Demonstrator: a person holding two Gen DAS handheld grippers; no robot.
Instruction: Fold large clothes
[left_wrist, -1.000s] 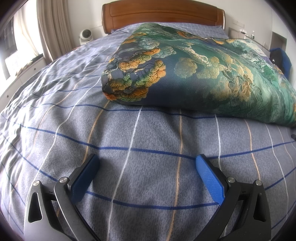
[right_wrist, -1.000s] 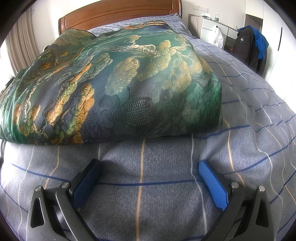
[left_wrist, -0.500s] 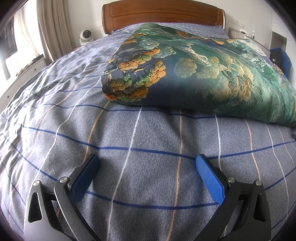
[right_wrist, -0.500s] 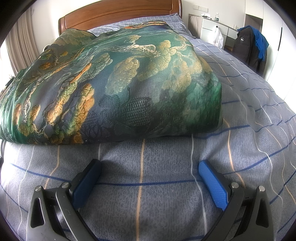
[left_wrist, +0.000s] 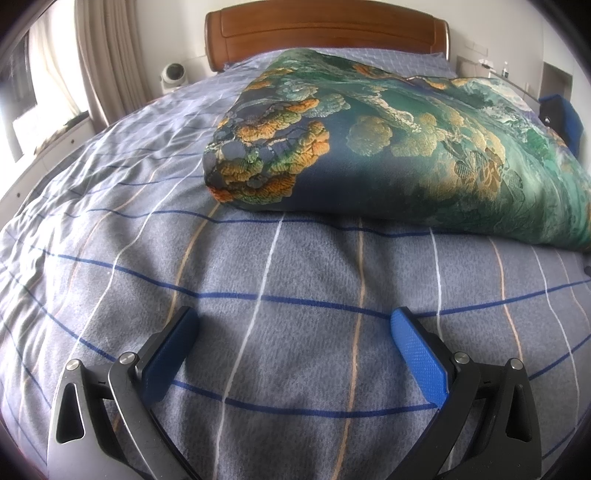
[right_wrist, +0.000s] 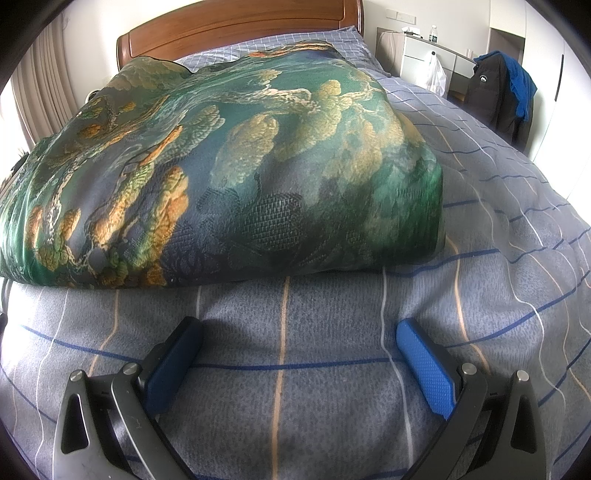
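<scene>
A folded green and navy quilt (left_wrist: 388, 140) with orange and gold floral print lies on the bed as a thick bundle. In the right wrist view the same quilt (right_wrist: 221, 166) fills the upper half. My left gripper (left_wrist: 293, 328) rests low over the grey striped bedcover (left_wrist: 295, 266), open, short of the quilt's near left corner, nothing between its blue pads. My right gripper (right_wrist: 299, 334) is also open and empty, just in front of the quilt's near folded edge.
A wooden headboard (left_wrist: 325, 33) stands at the far end. Curtains (left_wrist: 107, 55) and a window hang at the left. A white cabinet (right_wrist: 424, 55) and a chair draped with a dark jacket (right_wrist: 498, 96) stand to the right of the bed.
</scene>
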